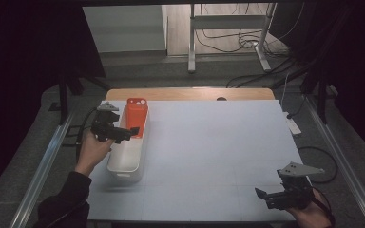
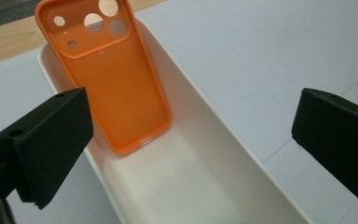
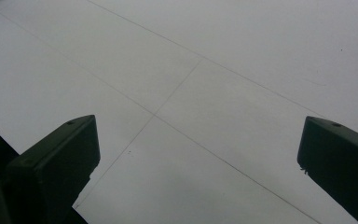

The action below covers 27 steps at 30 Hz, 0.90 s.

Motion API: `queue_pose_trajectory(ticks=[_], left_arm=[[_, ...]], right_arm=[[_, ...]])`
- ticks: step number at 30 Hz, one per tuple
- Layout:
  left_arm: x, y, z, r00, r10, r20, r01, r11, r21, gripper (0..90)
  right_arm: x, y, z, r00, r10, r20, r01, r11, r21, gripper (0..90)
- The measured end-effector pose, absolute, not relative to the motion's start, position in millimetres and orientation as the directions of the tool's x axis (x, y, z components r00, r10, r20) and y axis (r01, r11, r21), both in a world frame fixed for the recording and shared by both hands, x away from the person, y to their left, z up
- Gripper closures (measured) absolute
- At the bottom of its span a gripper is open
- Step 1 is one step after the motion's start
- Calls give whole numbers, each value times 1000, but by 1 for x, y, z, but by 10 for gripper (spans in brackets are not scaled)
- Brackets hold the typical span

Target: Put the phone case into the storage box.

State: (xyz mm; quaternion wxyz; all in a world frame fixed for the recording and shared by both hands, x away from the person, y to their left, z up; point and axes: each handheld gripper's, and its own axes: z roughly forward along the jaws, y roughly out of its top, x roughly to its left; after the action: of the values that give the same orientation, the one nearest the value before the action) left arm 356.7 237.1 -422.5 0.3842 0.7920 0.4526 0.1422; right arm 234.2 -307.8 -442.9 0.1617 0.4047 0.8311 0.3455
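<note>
An orange phone case (image 1: 136,117) (image 2: 106,74) leans inside a long white bin (image 1: 128,156) (image 2: 205,163) at the table's left, its camera cutouts at the far end. My left gripper (image 1: 123,133) (image 2: 186,140) hovers over the bin's left rim, open, with the case and bin showing between its jaws and nothing held. My right gripper (image 1: 271,195) (image 3: 196,158) stands open near the table's front right corner, over bare white tabletop.
The white table top (image 1: 209,152) has faint grid lines and a wooden strip (image 1: 190,93) along its far edge. A metal stand and loose cables (image 1: 237,42) sit on the floor beyond. Dark curtains flank both sides.
</note>
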Motion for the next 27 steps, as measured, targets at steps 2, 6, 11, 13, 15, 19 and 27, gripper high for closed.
queue_pose_trajectory(ticks=[2,6,11,13,15,19,27], left_arm=[[354,237,-423,555,823,-124,603,-296,741,0],[344,236,-424,560,818,-130,591,-284,755,0],[334,235,-424,567,814,-127,581,-286,762,0],[329,235,-425,569,812,-129,577,-282,766,0],[328,235,-426,569,812,-129,576,-282,767,0],[322,234,-428,570,813,-115,574,-294,764,0],[313,231,-433,579,809,-98,563,-311,766,0]], right_arm=[[234,-308,-443,-620,784,11,561,434,705,0],[234,-308,-443,-620,785,10,562,435,704,0],[234,-308,-443,-619,785,9,562,435,704,0],[234,-308,-443,-619,786,8,562,435,704,0],[234,-308,-443,-618,786,8,562,435,703,0],[234,-308,-443,-616,788,7,562,434,704,0],[234,-308,-443,-614,790,6,564,434,702,0]])
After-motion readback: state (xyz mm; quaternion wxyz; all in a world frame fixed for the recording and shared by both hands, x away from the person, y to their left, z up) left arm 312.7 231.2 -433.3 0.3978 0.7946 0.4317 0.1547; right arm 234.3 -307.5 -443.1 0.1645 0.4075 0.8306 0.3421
